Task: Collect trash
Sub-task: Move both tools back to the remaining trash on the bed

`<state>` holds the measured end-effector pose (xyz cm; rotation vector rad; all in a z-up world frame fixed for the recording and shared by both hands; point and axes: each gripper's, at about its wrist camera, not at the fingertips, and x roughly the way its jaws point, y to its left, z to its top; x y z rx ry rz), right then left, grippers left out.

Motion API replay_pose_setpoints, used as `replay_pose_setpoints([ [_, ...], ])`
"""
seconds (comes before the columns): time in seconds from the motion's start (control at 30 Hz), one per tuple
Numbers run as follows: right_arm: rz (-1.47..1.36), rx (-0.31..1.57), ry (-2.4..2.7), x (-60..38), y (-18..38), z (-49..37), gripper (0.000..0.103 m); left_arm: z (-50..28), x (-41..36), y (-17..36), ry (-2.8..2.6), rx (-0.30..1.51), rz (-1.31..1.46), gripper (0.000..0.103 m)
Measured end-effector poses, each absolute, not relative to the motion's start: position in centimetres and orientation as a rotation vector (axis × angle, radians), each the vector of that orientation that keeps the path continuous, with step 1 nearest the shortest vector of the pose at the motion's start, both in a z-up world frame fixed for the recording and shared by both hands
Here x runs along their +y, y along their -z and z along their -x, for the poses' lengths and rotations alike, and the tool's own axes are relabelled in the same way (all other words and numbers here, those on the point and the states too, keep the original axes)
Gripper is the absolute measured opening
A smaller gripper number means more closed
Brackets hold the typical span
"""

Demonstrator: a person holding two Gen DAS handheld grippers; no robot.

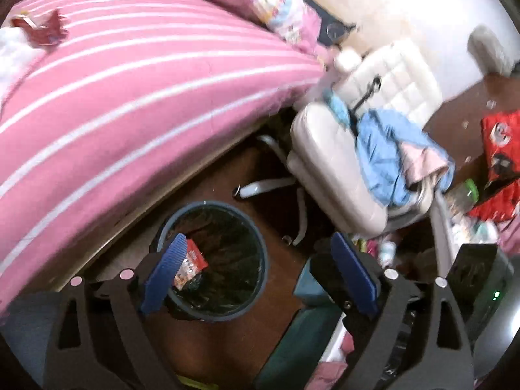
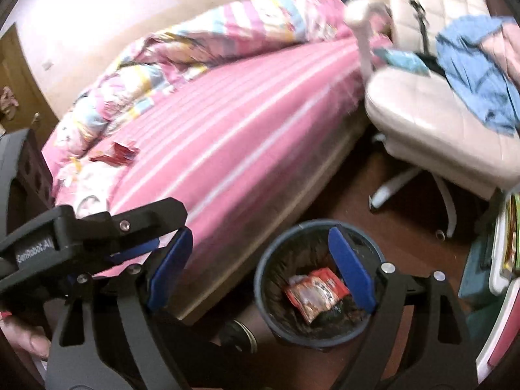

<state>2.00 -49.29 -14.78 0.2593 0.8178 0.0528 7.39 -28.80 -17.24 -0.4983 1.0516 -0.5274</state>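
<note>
One readable marking: the brand on my left gripper.

In my right wrist view, "GenRobot.AI" stands in pale letters on the black body of my left gripper [image 2: 136, 253], seen at the left edge. The print on the red snack wrapper [image 2: 313, 294] in the bin [image 2: 269, 312] is too blurred for me to read, as is the red bag [image 1: 500, 162] in my left view.

Bed sheet [image 2: 247, 136]: pink, white stripes. Quilt [image 2: 169, 65]: pink, with pale blue and yellow print. Bin [image 2: 317, 287]: dark blue-grey, black liner. Wrapper [image 2: 313, 292] inside: red and white. Chair [image 1: 338, 162]: cream, quilted back. Cloth [image 1: 386, 149] on chair: light blue. Pads [image 1: 161, 276]: blue.
</note>
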Motion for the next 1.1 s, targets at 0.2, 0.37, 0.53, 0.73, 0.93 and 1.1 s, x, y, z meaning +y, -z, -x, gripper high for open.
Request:
replay_pose_setpoints([
  [0.2, -0.195, 0.749, -0.137, -44.9, 10.6, -2.1, 0.086, -6.1, -23.6, 13.4, 0.484, 0.951, 0.612, 0.088],
  [0.37, -0.154, 0.702, -0.216, -40.6, 7.6, -2.3, 0.086, -5.3, -19.0, 10.7, 0.435, 0.872, 0.662, 0.089],
  [0.53, -0.122, 0.679, -0.289, -36.1, 6.0, -2.5, 0.086, -4.7, -14.6, 9.0, 0.384, 0.824, 0.678, 0.089],
  [0.73, -0.083, 0.678, -0.395, -30.6, 5.0, -3.1, 0.086, -3.9, -9.1, 8.6, 0.308, 0.795, 0.691, 0.089],
  [0.93, -0.066, 0.698, -0.481, -25.3, 5.4, -4.0, 0.086, -3.7, -4.0, 9.4, 0.239, 0.791, 0.71, 0.089],
  [1.1, -0.069, 0.73, -0.525, -22.0, 6.8, -5.0, 0.086, -4.2, -0.6, 10.6, 0.183, 0.806, 0.701, 0.089],
])
